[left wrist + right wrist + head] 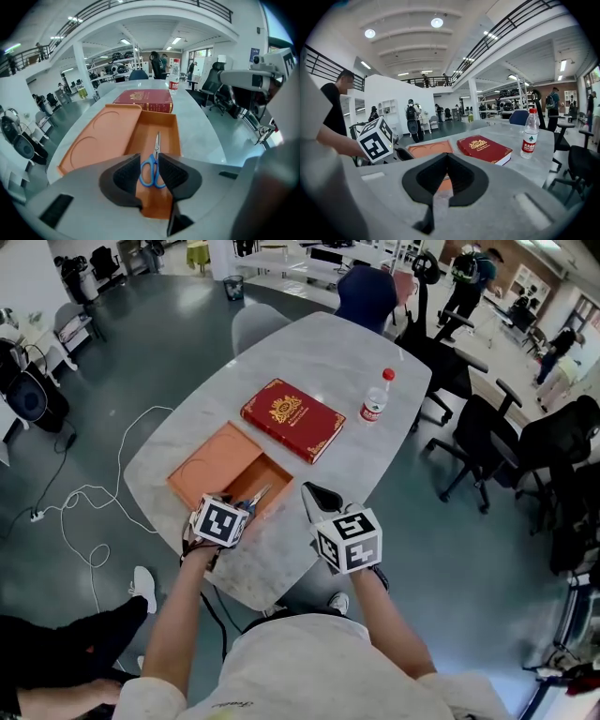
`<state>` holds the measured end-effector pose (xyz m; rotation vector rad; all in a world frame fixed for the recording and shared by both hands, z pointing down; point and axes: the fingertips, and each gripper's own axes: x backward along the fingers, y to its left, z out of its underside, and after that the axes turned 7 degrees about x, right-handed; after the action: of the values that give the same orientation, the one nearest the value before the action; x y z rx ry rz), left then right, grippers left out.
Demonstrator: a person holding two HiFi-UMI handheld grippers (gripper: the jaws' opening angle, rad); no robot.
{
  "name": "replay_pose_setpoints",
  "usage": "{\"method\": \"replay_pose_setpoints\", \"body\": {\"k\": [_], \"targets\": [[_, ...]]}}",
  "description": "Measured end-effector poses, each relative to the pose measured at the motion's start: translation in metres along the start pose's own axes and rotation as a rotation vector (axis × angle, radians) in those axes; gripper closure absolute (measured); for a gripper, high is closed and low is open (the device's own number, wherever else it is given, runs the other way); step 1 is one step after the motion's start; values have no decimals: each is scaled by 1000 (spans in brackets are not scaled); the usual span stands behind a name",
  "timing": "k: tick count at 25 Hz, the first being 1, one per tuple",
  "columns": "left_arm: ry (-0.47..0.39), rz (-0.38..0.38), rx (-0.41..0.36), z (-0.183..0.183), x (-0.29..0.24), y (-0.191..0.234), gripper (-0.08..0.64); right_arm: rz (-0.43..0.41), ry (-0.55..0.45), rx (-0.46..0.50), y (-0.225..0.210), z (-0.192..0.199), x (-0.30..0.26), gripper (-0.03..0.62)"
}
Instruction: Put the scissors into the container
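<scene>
Because the scissors [157, 143] have to end up inside the container [177, 133], you hold them by their blue handle loops with the blades pointing away from you, straight down the length of the open compartment. That lines the long tool up with the long side of the box, so I judge it can go in flat without catching a wall. In the head view the blade tips hang over the compartment's near end; whether any part touches the orange floor, I cannot tell. The flat orange half [96, 138] with round impressions lies open to the left of the compartment, out of the way of the drop.

Your left gripper [149, 159] has its jaws drawn in to a narrow gap, the ribbed pads pressing on either side of the blue loops, so it is pinching the scissors and nothing else. Your right gripper [446, 156] sits to the right of the box near the bench [328, 362] edge, its jaws pressed together at the tips with nothing between them; it takes no part in the hold.

Past the container lie a red book [292, 418], just beside its far end, and a water bottle [376, 397] further right.
</scene>
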<state>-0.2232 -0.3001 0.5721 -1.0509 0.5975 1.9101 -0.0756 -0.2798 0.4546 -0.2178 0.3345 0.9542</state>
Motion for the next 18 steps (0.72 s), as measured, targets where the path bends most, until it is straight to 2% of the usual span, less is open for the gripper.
{"method": "replay_pose_setpoints", "body": {"k": [6,9,13,18], "targets": [[-109,-66,79,-12,32,-4,462,-62,-23,23,3,-8,8,589],[-170,-96,151,-15,52,-5,462,-104,-37,42,8,-14,12,589],[-265,-120,225,-21,79,-11,462,-149,-53,65,13,-18,18,589],[-379,-130,282,-26,112,-24,462,-203,-65,101,22,-24,25,589]]}}
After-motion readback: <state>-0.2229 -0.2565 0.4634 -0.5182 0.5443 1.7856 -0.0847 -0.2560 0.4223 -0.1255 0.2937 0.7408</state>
